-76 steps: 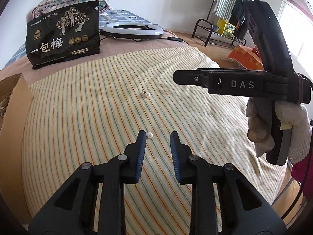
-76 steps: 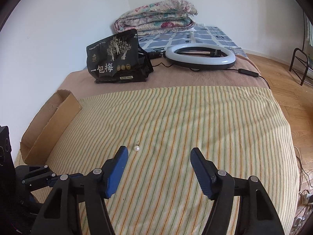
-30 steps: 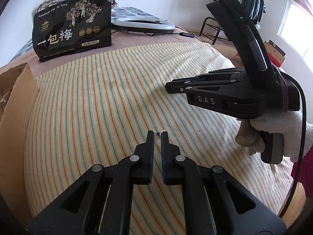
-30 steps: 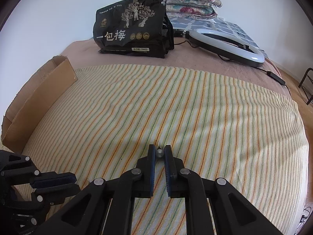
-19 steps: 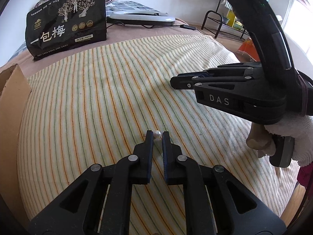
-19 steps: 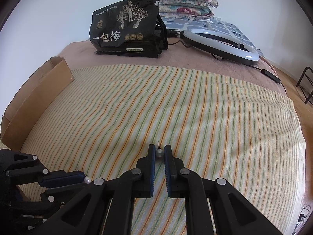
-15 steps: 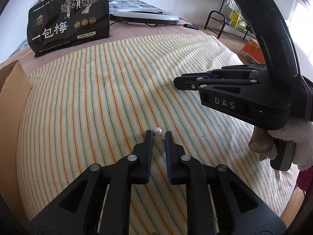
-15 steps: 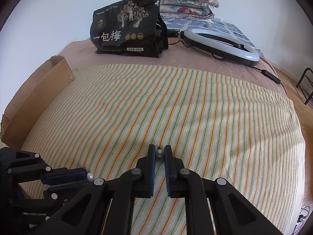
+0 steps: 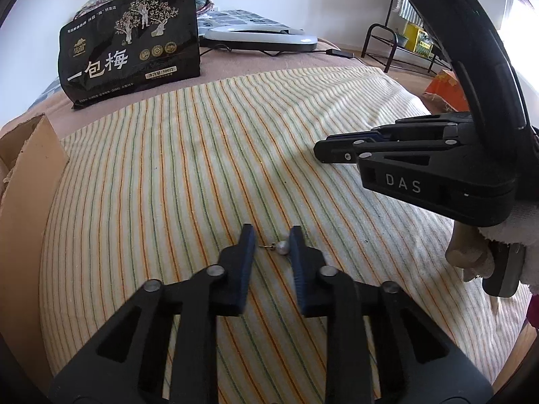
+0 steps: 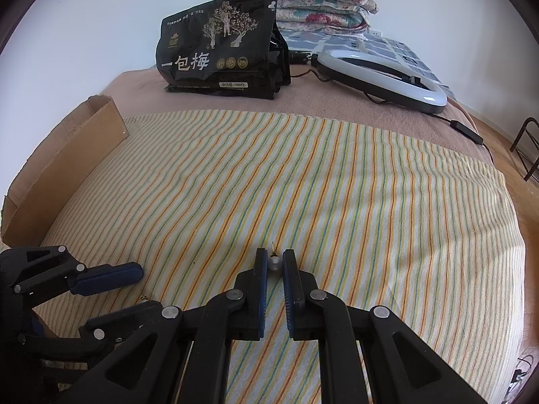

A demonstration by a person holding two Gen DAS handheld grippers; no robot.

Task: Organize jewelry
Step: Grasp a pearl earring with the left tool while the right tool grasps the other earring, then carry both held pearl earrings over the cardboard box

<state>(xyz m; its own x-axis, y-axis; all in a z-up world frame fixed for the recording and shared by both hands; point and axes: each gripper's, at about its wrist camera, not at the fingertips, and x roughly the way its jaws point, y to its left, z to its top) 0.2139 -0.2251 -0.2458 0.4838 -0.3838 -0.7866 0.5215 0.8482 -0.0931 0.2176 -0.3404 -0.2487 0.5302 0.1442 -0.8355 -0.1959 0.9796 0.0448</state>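
A pearl stud earring (image 9: 282,247) lies on the striped cloth (image 9: 202,168) between the fingers of my left gripper (image 9: 271,240), close to the right finger; the jaws are open and apart from it. My right gripper (image 10: 274,264) is shut on a second pearl earring (image 10: 274,264), its post pointing forward, held just above the cloth. The right gripper shows in the left wrist view (image 9: 337,155) to the right. The left gripper shows in the right wrist view (image 10: 111,277) at lower left, open.
A cardboard box (image 10: 64,168) stands at the cloth's left edge. A black snack bag (image 10: 219,50), a ring light (image 10: 380,77) with cable and folded quilts (image 10: 320,3) lie at the back. A metal rack (image 9: 404,43) stands on the floor at right.
My left gripper has opened and let go of its pearl earring, which now lies on the cloth between the fingers. The right gripper stays shut on its earring.
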